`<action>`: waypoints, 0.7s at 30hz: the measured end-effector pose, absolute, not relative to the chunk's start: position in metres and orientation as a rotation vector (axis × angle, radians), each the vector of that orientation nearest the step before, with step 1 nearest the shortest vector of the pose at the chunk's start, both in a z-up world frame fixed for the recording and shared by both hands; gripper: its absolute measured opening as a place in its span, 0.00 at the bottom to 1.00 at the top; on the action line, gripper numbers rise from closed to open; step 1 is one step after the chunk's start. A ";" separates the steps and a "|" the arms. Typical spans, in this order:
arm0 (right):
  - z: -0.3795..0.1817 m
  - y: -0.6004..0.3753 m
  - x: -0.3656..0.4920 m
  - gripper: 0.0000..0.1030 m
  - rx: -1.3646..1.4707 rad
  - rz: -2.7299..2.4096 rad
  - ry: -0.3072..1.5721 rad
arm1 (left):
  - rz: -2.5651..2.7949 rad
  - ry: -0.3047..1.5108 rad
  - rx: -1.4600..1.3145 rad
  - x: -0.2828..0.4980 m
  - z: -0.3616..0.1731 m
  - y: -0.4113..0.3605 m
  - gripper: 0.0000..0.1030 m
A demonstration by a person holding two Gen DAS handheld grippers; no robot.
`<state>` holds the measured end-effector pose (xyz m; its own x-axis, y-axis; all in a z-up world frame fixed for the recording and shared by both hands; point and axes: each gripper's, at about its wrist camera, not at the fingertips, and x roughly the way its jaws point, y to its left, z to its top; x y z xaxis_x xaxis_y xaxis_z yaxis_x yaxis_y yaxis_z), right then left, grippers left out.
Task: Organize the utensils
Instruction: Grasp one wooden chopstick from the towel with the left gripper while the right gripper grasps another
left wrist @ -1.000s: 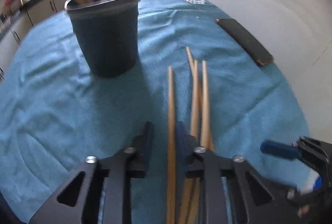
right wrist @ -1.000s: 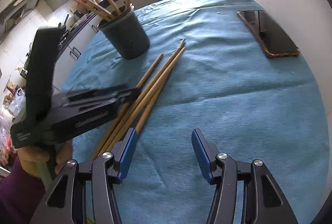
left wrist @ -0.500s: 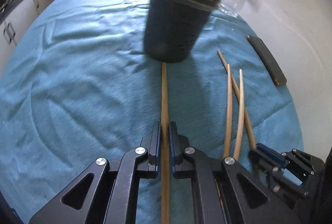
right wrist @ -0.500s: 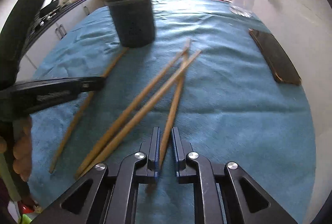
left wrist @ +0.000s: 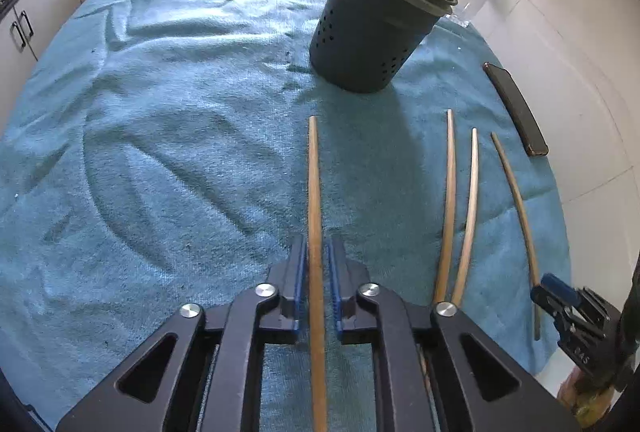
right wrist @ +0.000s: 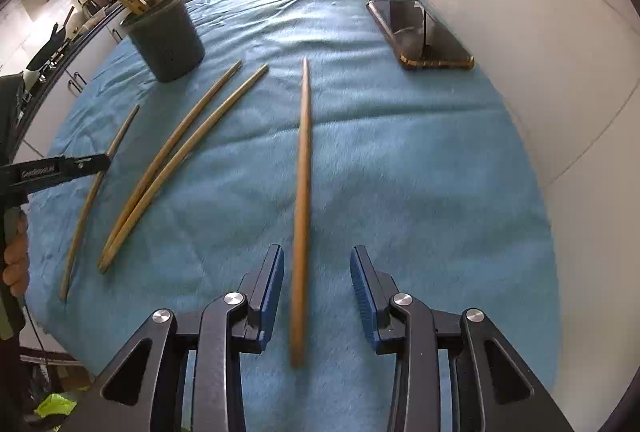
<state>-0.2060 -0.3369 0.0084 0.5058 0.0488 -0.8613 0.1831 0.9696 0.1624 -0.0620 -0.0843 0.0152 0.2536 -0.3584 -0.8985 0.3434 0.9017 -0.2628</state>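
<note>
Between the near-closed pads of the left gripper [left wrist: 316, 282] a chopstick [left wrist: 314, 216] is pinched, pointing straight ahead toward the dark holder [left wrist: 372, 39] ahead and slightly right; I'd lift it tip-up before tilting it over the rim. The right gripper [right wrist: 317, 286] is spread open around another chopstick [right wrist: 303, 191], touching neither pad, so it should centre and close gently.

White lettering runs along the side of the left gripper [right wrist: 56, 169] as it shows at the left edge of the right wrist view, but it is too small and blurred to read with certainty. In the left wrist view, the right gripper [left wrist: 576, 320] carries some pale characters, also illegible.
</note>
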 end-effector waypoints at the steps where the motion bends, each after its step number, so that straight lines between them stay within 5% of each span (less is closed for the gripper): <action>1: 0.010 -0.338 -0.200 0.36 0.240 -0.076 1.039 | -0.481 1.236 -0.020 -0.059 0.015 -0.085 0.19; 8: 0.013 -0.345 -0.144 0.36 0.224 -0.062 1.051 | -0.485 1.239 0.008 -0.032 0.016 -0.101 0.25; 12: 0.011 -0.348 -0.106 0.21 0.221 -0.060 1.085 | -0.480 1.231 -0.014 -0.015 0.016 -0.108 0.25; 19: 0.014 -0.338 -0.067 0.16 0.120 -0.104 1.074 | -0.480 1.170 -0.014 -0.011 0.016 -0.115 0.25; 20: 0.015 -0.338 -0.067 0.08 0.119 -0.106 1.062 | -0.476 1.157 -0.005 -0.012 0.016 -0.117 0.25; 21: 0.014 -0.337 -0.068 0.07 0.120 -0.108 1.045 | -0.469 1.145 0.008 -0.013 0.016 -0.117 0.13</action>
<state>-0.0676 -0.3371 0.0145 0.4977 -0.0317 -0.8668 0.1459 0.9882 0.0476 -0.0133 -0.1172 0.0158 0.3270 -0.3541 -0.8762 0.3621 0.9033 -0.2300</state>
